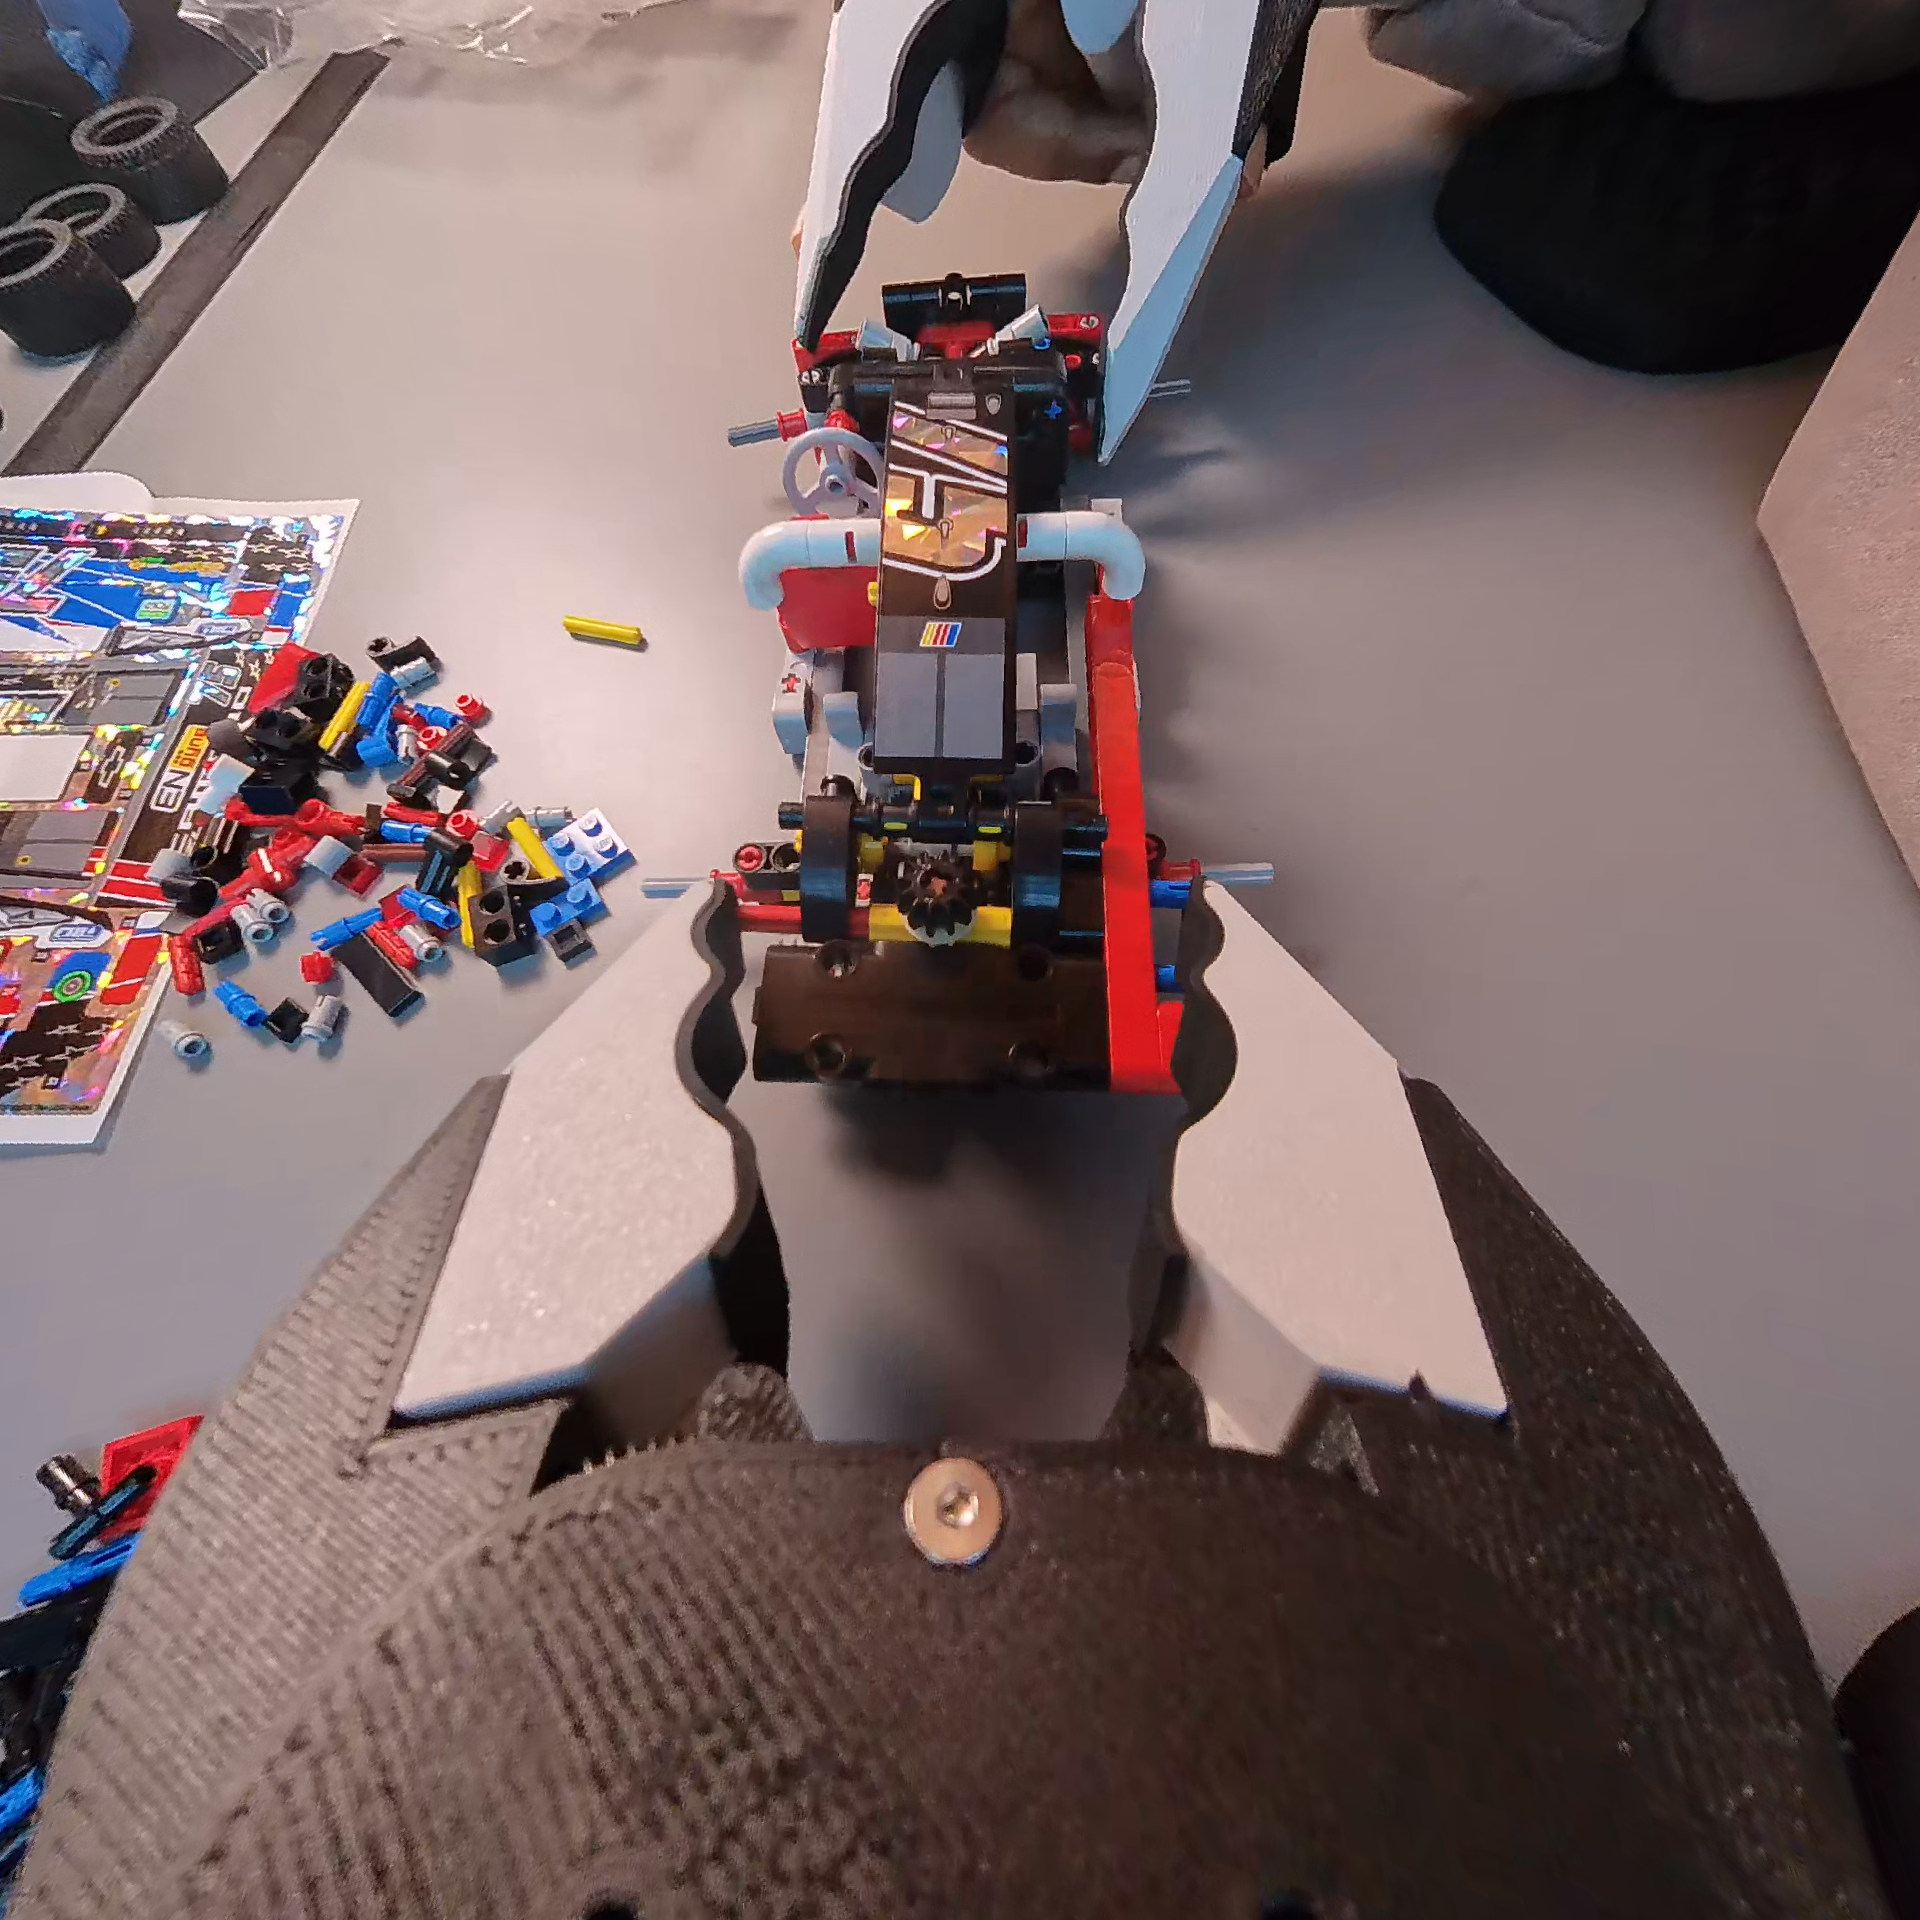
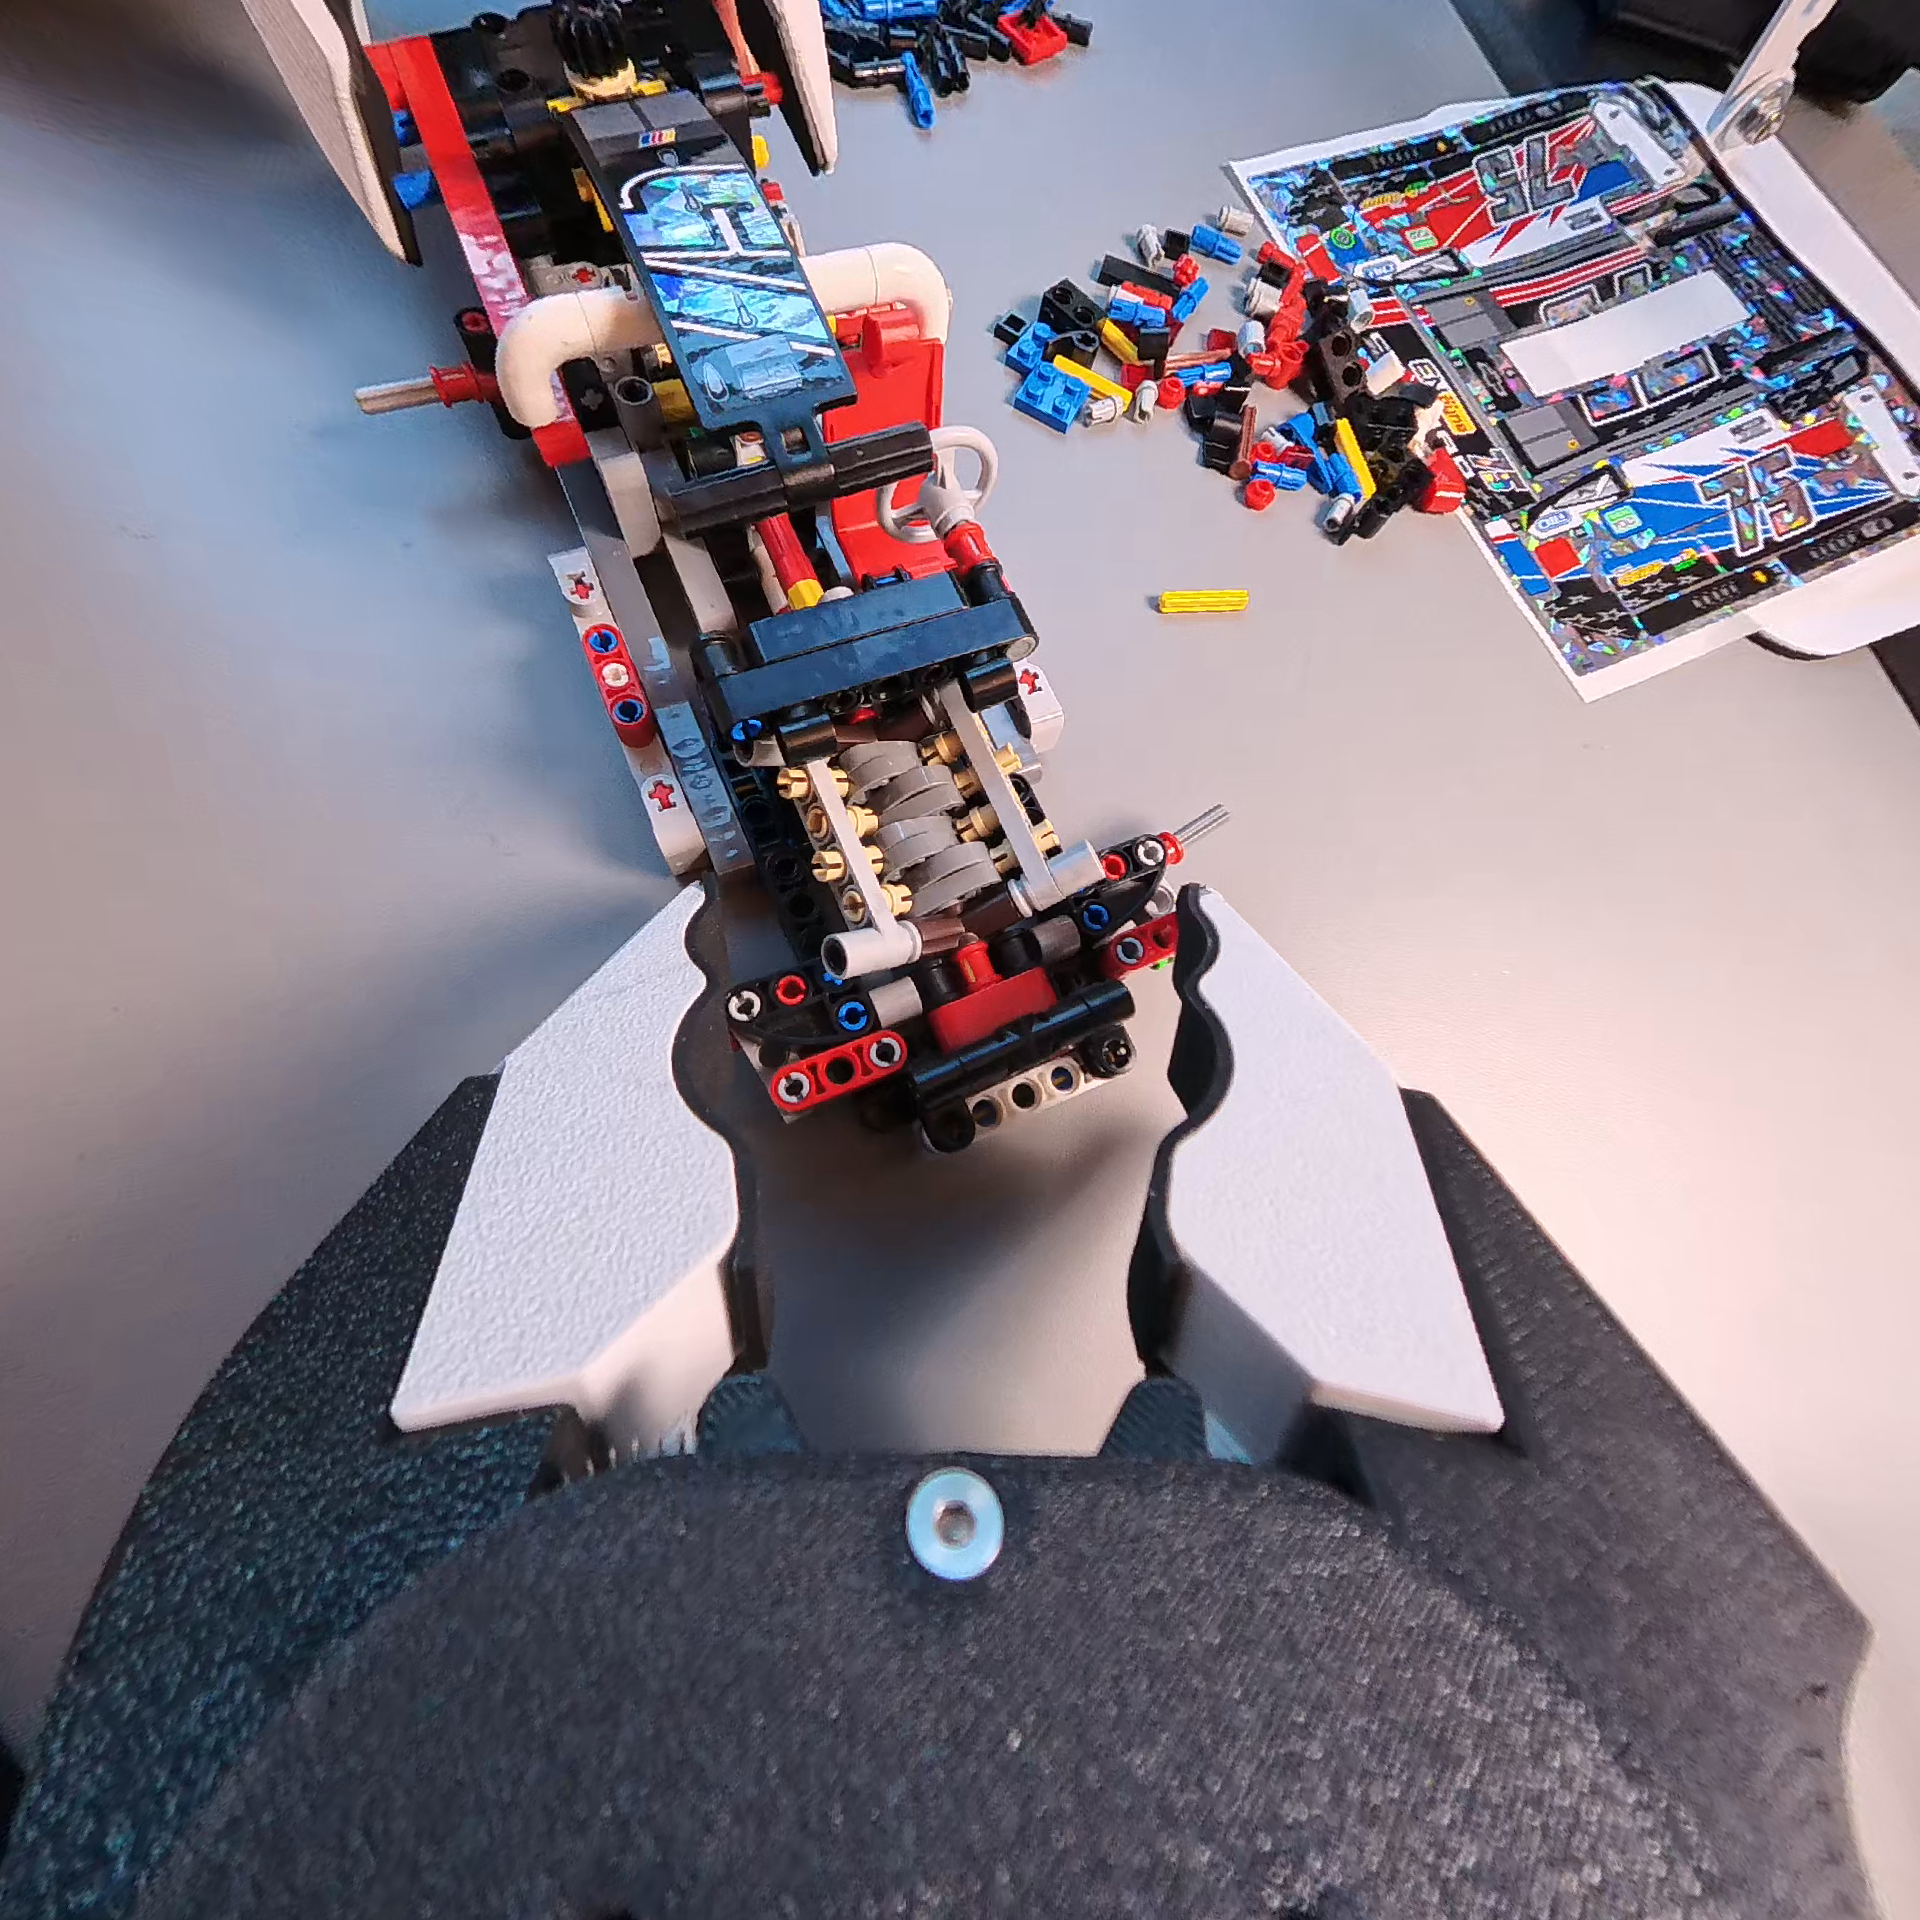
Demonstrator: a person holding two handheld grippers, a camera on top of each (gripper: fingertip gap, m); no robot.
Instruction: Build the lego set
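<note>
Left gripper (image 1: 951, 997) clamps car chassis (image 1: 956, 665) rear | right gripper (image 2: 940, 997) spread, straddling front | table (image 1: 1507, 831) bare rightward

The car's (image 2: 769, 582) far end runs off the top edge of the right wrist view, and the left gripper (image 2: 592, 114) there shows only its finger ends. In the left wrist view the sticker sheet (image 1: 114, 790) and the tyres (image 1: 94, 218) are cut by the left edge. Whether either gripper's pads touch the car cannot be told.
</note>
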